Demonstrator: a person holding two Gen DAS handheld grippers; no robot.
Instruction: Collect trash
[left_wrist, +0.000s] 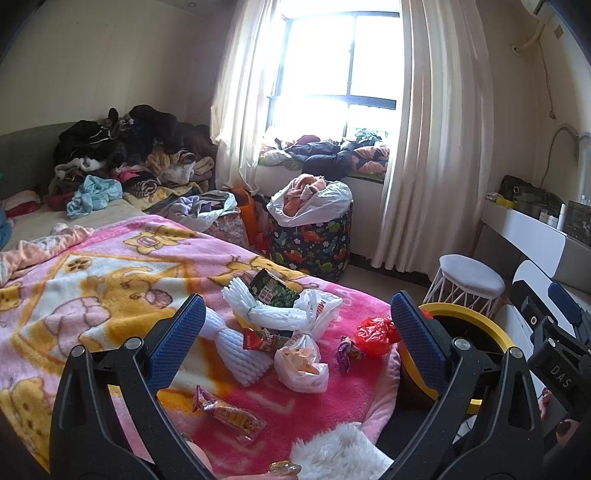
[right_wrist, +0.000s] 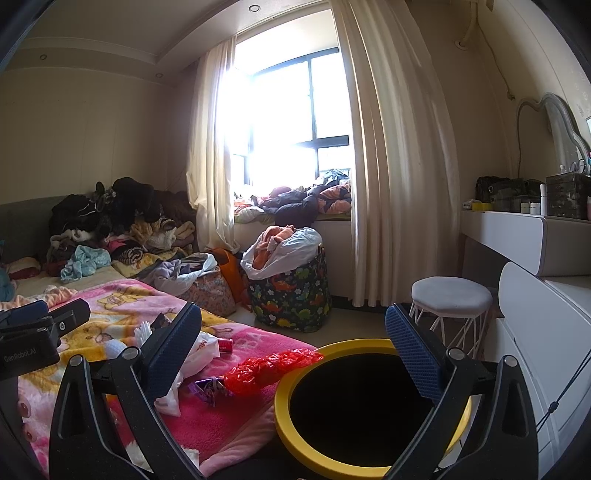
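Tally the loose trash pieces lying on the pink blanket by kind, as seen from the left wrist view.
White foam fruit nets: 2
Printed snack wrappers and packets: 4
White plastic bags: 2
Red plastic bag: 1
Total: 9

The left gripper is built of black arms, each fitted at its tip with a blue pad of dimpled texture. Round silver screws are set at the joints. The right gripper is made alike. "DAS" is printed in white on its body, seen at 3 o'clock in the left view; "GenRobot.AI" is read on the left one.
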